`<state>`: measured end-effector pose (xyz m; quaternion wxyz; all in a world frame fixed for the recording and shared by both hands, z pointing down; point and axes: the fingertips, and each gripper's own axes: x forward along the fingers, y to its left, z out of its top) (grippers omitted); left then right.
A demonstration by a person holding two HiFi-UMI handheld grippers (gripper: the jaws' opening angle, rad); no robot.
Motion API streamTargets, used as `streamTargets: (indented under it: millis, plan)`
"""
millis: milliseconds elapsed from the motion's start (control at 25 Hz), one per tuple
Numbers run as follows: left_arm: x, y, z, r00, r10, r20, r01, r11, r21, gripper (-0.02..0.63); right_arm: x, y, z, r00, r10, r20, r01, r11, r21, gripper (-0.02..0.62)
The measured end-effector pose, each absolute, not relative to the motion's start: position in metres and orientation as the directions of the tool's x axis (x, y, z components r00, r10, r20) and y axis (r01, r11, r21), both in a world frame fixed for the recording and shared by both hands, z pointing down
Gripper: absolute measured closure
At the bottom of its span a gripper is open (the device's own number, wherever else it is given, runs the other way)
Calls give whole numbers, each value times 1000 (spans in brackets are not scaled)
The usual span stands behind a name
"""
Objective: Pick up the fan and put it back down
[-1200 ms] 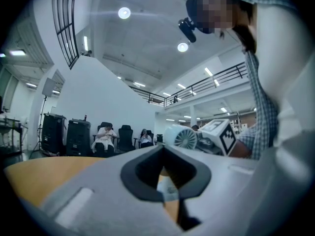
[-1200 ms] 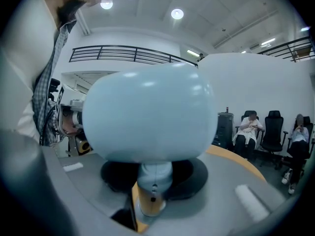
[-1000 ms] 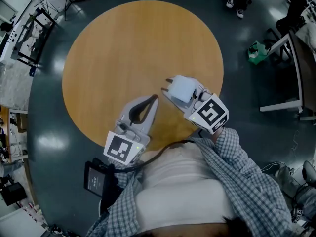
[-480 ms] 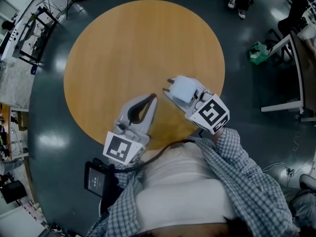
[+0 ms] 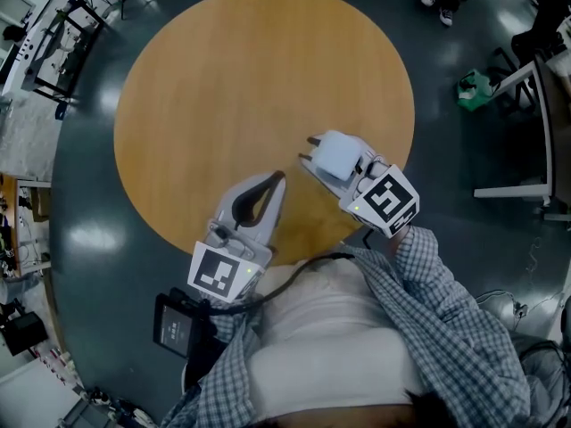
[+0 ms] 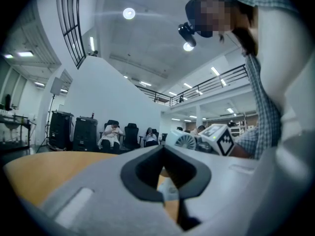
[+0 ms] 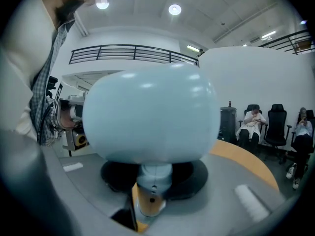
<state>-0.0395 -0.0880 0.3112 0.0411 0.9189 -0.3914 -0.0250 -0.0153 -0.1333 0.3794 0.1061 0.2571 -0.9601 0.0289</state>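
Note:
A small pale fan [image 5: 335, 155] with a rounded head is held over the near right part of the round wooden table [image 5: 223, 78]. My right gripper [image 5: 310, 152] is shut on it. In the right gripper view the fan's head [image 7: 150, 117] fills the middle and its short stem [image 7: 152, 193] sits clamped between the jaws of the right gripper [image 7: 152, 181]. Whether its base touches the table I cannot tell. My left gripper [image 5: 281, 177] hovers just left of it, shut and empty, its tips meeting [image 6: 163, 149]. From there the fan's grille [image 6: 186, 141] shows beside the right gripper's marker cube [image 6: 220, 138].
A green object [image 5: 470, 89] lies on the dark floor at the right, near a desk [image 5: 535, 132]. Metal racks [image 5: 53, 43] stand at the far left. Seated people [image 6: 113, 134] and black speakers [image 6: 61, 129] are beyond the table.
Neither gripper has visibly moved and the fan stays in the right one. Only the head view has shifted a little.

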Motion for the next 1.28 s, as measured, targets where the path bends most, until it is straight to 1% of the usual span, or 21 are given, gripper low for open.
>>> streamTargets:
  millis: [400, 680, 840, 1280]
  plan:
    - [-43, -79, 355, 673, -734, 92, -737, -655, 167, 606, -19, -146, 415, -869, -433, 240, -457, 888, -54, 480]
    - [-46, -79, 385, 660, -738, 140, -749, -636, 184, 606, -26, -157, 449, -880, -415, 231, -437, 898, -51, 481]
    - [-44, -78, 402, 664, -728, 170, -747, -633, 205, 606, -28, -163, 468, -880, -403, 252, -420, 907, -18, 482]
    - [-54, -85, 423, 639, -745, 191, -767, -598, 233, 606, -34, -163, 502, -879, -363, 309, -379, 925, 8, 482]
